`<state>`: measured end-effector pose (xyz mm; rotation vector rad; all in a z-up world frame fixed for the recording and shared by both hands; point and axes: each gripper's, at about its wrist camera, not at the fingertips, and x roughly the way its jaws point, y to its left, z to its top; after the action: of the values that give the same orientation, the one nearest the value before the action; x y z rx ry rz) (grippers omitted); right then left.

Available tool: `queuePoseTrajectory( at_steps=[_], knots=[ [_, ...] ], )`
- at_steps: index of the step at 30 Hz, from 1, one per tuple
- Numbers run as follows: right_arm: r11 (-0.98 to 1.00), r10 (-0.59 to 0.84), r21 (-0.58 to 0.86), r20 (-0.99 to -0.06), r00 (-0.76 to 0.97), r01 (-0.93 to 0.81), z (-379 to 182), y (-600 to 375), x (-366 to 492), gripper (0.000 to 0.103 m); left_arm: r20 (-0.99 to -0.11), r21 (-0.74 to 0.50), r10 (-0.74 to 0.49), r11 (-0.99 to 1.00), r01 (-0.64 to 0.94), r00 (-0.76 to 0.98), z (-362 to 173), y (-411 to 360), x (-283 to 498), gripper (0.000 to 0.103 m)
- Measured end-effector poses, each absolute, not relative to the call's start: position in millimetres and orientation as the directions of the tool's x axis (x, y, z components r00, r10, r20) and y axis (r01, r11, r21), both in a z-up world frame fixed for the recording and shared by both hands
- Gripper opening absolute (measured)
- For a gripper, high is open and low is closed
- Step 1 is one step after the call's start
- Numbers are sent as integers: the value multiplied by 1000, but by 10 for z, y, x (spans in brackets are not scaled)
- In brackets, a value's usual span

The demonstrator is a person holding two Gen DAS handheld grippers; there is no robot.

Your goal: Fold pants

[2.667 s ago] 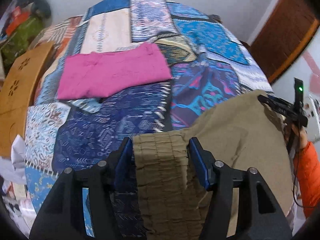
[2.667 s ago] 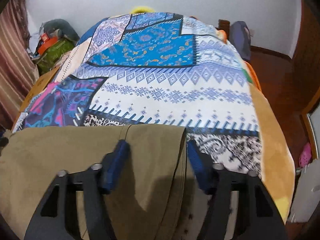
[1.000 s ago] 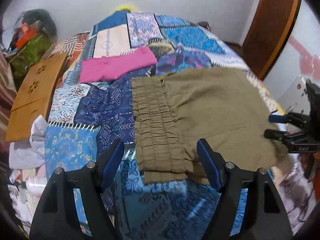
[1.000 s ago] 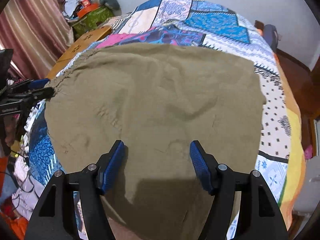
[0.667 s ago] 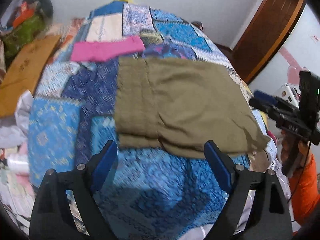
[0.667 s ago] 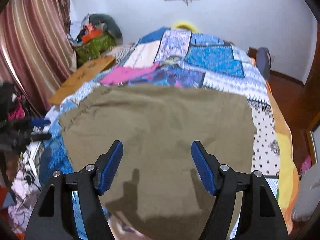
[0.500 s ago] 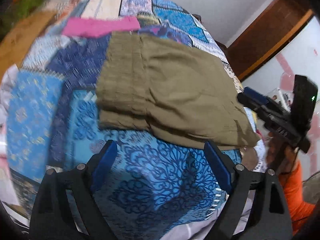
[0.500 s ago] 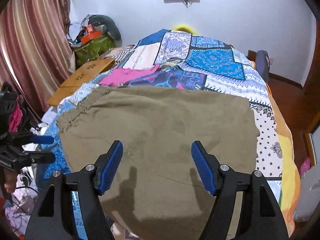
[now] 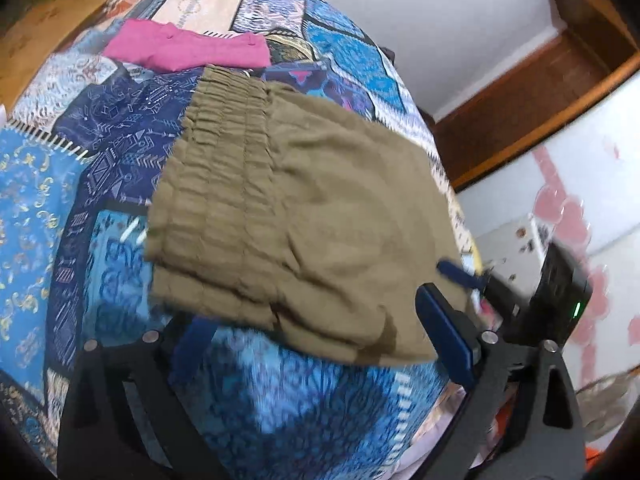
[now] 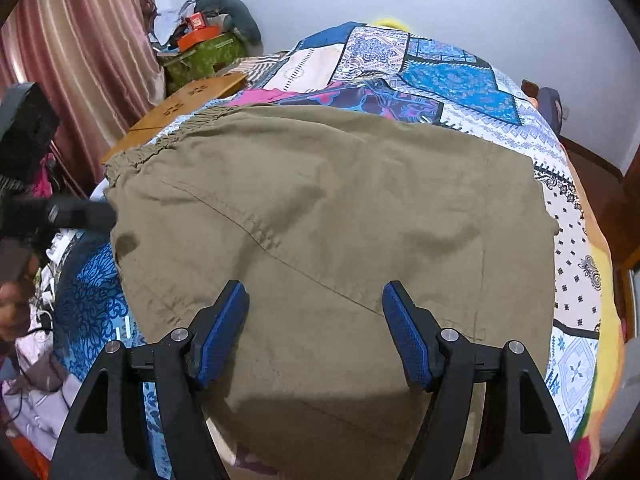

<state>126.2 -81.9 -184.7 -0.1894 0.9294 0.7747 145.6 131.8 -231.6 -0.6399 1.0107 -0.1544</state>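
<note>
The olive pants (image 9: 304,208) lie folded flat on the patchwork bedspread (image 9: 60,184), elastic waistband toward the left. In the right wrist view the pants (image 10: 328,208) fill the middle. My left gripper (image 9: 316,344) is open and empty, just at the near edge of the pants. My right gripper (image 10: 316,328) is open and empty, hovering over the near part of the pants. The right gripper also shows in the left wrist view (image 9: 460,276) at the pants' right corner. The left gripper shows blurred at the left edge of the right wrist view (image 10: 80,216).
A folded pink garment (image 9: 188,48) lies on the bed beyond the pants. A wooden board (image 10: 180,108) and a green bag (image 10: 200,60) stand at the bed's left, by a curtain (image 10: 80,40). A wooden door (image 9: 520,92) is at the right.
Both grippers let go of the pants, which now lie flat on the bed. The left gripper drew back and has moved close to the pants' near edge. The right gripper dipped slightly lower.
</note>
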Motion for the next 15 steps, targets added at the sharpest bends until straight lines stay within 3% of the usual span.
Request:
queuePoseTrajectory(
  at_steps=[2,4,6,9,15],
  knots=[
    [719,524,179,-774,355,-672,-1851,-830,1252,68,-728,-587,-411,787,-190,548,-2328,1419,1538,84],
    [723,531,194,-770,354,-663,-1856,-842,1253,68,-751,-559,-376,799,-220,543,-2333,1478,1606,53],
    [728,533,201,-767,356,-655,-1852,-857,1257,68,-771,-527,-343,817,-235,536,-2322,1514,1646,42],
    [742,542,233,-760,359,-629,-1821,-939,1270,68,-785,-474,-287,849,-235,549,-2243,1506,1615,37],
    [798,532,278,-741,409,-535,-1693,-1348,1294,68,-789,-221,-15,940,-260,614,-1878,1499,1510,37]
  ],
)
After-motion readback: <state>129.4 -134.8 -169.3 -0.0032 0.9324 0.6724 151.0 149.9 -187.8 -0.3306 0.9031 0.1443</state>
